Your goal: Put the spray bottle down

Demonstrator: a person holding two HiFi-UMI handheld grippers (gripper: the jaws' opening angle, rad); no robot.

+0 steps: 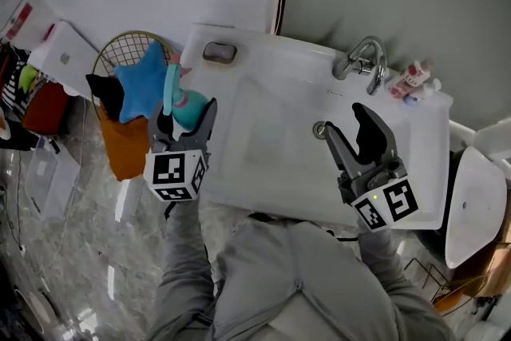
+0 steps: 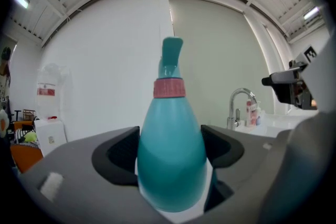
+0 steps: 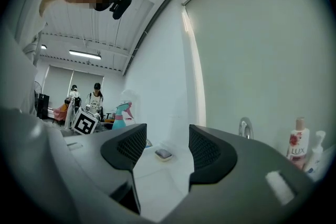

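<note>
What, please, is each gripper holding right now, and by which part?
The left gripper grips the teal spray bottle by its wide lower body, below the pink collar. The right gripper is open, empty.

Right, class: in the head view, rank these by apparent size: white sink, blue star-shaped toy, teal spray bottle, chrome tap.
1. white sink, clearly largest.
2. blue star-shaped toy.
3. teal spray bottle and chrome tap: near alike, and the left claw covers part of the bottle, so unranked.
</note>
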